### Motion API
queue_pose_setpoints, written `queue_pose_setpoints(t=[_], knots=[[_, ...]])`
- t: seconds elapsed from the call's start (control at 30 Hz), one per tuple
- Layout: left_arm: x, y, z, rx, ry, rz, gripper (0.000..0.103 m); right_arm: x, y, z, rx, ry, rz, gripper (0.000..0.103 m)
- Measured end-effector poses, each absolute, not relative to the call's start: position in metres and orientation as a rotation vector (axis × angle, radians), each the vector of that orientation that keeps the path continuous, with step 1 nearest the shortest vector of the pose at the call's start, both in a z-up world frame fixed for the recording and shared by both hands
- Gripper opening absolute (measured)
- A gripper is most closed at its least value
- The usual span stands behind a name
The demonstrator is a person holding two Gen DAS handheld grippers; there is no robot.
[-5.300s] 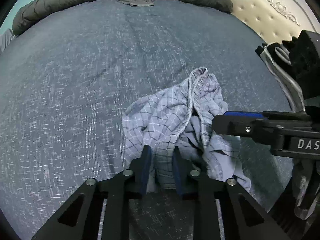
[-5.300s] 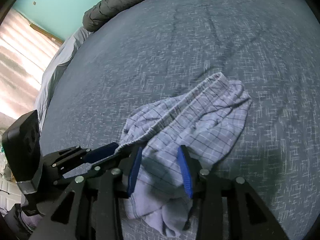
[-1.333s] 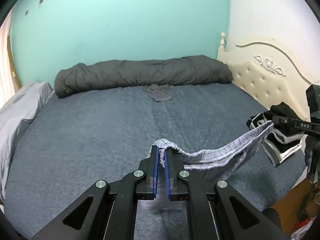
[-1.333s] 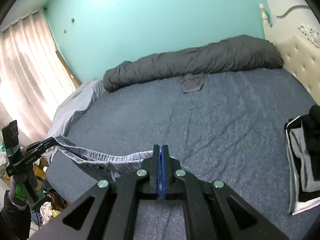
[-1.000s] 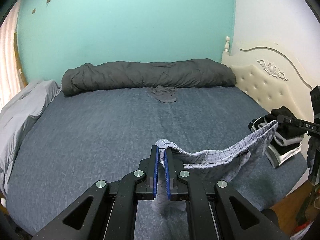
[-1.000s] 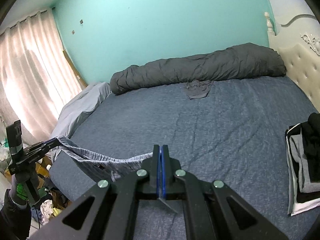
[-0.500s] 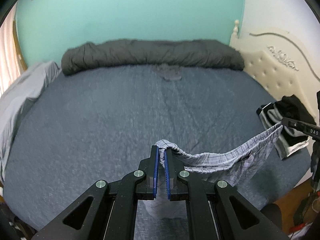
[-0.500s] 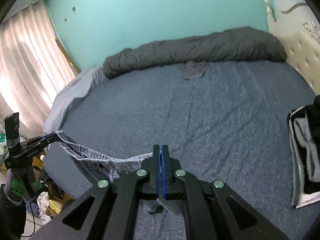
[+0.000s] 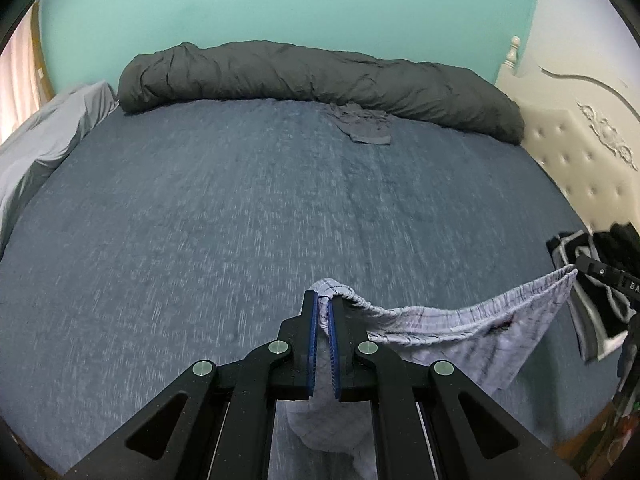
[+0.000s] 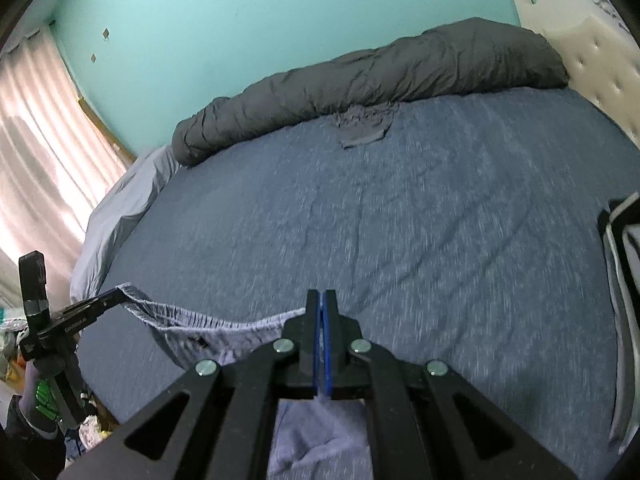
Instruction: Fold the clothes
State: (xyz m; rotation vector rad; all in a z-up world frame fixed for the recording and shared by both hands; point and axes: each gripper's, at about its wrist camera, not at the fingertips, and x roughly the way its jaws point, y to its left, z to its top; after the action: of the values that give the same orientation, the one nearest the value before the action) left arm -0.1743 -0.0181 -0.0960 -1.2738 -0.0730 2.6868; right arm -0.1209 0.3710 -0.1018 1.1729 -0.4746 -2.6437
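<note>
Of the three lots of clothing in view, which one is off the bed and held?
The pale checked shorts, stretched by the waistband between the left gripper and right gripper. The grey garment and black-and-white pile lie untouched.

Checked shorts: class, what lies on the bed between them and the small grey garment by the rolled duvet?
Only bare blue bed sheet separates the checked shorts from the grey garment; both wrist views show it.

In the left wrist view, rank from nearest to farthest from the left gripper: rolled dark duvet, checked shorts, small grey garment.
1. checked shorts, clamped in the left gripper, trailing right.
2. small grey garment, far across the bed, right of centre.
3. rolled dark duvet, along the far wall.
</note>
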Motion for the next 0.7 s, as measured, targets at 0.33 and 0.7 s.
queue_pose_setpoints(t=[0.33, 0.7], knots=[[-0.271, -0.008, -0.186, -1.504, -0.090, 2.621, 0.006, -0.212, 0.381, -0.198, 1.373, -0.487, -2.621, 0.001], [-0.317, -0.025, -0.263, -1.514, -0.215, 2.600, 0.014, -0.262, 0.392, -0.291, 1.478, -0.539, -2.642, 0.001]])
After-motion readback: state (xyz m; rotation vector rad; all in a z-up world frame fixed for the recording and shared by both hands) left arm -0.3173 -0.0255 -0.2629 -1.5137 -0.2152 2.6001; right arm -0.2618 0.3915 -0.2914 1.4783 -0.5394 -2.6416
